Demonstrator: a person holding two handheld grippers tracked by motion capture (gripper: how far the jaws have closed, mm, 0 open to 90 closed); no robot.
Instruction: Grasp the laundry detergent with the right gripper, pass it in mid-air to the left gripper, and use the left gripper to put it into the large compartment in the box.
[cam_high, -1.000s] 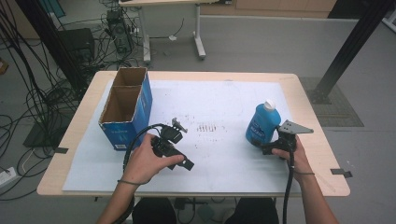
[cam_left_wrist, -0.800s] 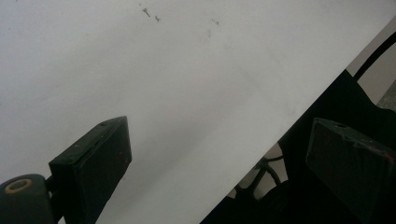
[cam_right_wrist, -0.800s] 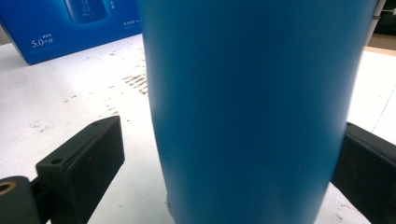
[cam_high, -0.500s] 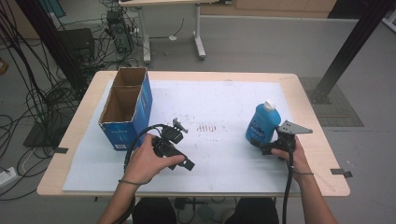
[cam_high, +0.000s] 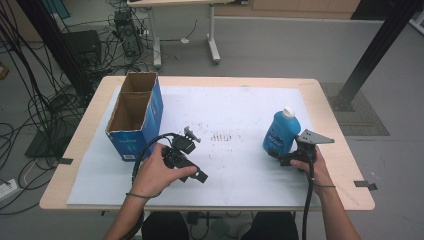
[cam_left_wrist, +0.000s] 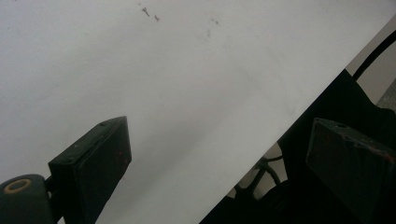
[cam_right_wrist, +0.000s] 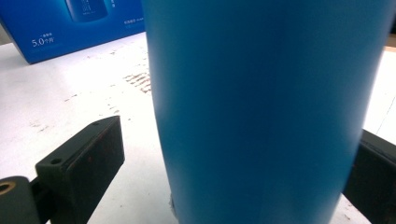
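Blue and white-capped, the bottle (cam_high: 281, 134) is standing upright on the bench's white sheet (cam_high: 240, 120) near its right side, sitting between the spread jaws of the right gripper (cam_high: 281, 156), not yet clamped. Left gripper (cam_high: 192, 172) is resting low over the sheet, jaws apart and holding nothing, beside the open cardboard box (cam_high: 135, 116).

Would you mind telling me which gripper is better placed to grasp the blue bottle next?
Right. The right gripper already straddles the upright blue bottle, jaws open either side. The left gripper rests open on the white sheet, well away.
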